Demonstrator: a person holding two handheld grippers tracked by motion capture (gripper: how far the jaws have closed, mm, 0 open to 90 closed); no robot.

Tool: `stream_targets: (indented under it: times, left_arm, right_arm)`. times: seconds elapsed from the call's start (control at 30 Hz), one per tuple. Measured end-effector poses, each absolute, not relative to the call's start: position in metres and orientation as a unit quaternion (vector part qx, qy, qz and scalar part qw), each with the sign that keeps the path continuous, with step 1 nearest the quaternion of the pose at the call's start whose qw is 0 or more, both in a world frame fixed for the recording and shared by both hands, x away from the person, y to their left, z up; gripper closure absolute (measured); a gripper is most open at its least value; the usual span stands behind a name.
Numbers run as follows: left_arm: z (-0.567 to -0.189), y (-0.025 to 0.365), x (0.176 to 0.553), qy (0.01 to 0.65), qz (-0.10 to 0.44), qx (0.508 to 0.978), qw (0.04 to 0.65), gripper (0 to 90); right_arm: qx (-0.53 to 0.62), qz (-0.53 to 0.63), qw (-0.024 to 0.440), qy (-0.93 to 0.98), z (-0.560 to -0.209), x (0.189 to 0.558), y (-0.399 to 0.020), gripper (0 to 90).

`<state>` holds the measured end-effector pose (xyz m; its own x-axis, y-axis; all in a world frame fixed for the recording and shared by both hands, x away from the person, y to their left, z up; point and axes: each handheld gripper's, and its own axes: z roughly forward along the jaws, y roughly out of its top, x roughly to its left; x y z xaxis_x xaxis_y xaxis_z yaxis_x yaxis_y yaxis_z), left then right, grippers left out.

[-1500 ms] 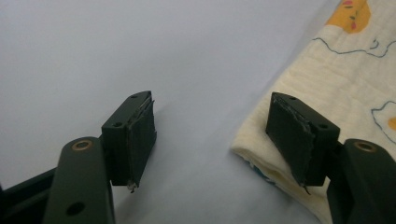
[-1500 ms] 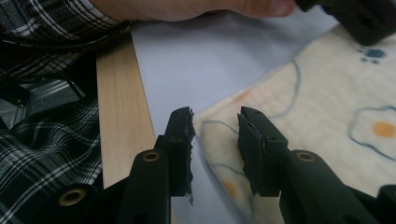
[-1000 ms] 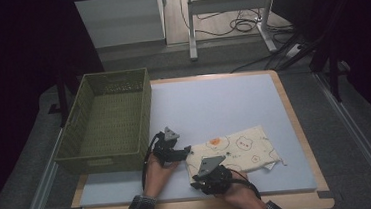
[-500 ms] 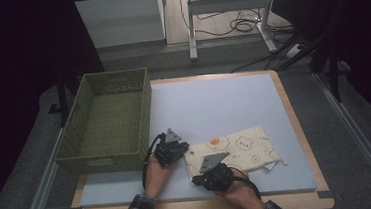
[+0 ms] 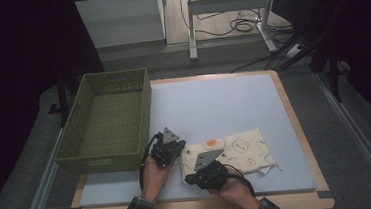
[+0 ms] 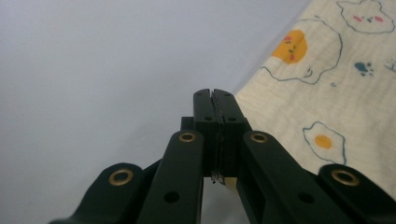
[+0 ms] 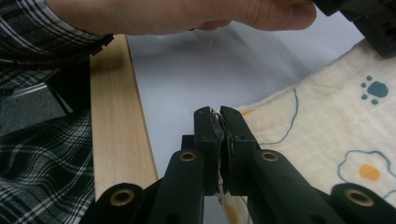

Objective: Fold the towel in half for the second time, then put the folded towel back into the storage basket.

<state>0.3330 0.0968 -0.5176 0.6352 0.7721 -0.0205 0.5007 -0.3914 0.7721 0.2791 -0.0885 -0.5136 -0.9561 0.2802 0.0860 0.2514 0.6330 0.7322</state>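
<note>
Your left tool (image 5: pixel 173 149) and right tool (image 5: pixel 204 167), both held low over the table (image 5: pixel 224 106), are each clamped on the left edge of the printed cloth (image 5: pixel 237 149) lying near you.

One printed cloth (image 5: pixel 232 150), one green basket (image 5: pixel 105 122), one table (image 5: pixel 213 102), two grippers.

cloth (image 6: pixel 327 93) cut off by frame, corner under tongs
</note>
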Motion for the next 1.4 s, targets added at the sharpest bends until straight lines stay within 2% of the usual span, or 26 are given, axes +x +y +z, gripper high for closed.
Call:
stream_targets:
  times: [0.47,0.83,1.4]
  left_arm:
    - [-0.503,0.085,0.346,0.373,0.158,0.813,0.419,89.8]
    - [-0.495,0.063,0.358,0.349,0.142,0.814,0.443,90.0]
    - [-0.488,-0.004,0.382,0.296,0.136,0.833,0.447,90.0]
  right_arm:
    - [0.161,0.426,0.029,0.890,-0.496,0.280,-0.112,86.0]
    - [0.190,0.438,0.046,0.877,-0.488,0.282,-0.148,86.0]
    - [0.261,0.447,0.075,0.852,-0.487,0.286,-0.219,86.0]
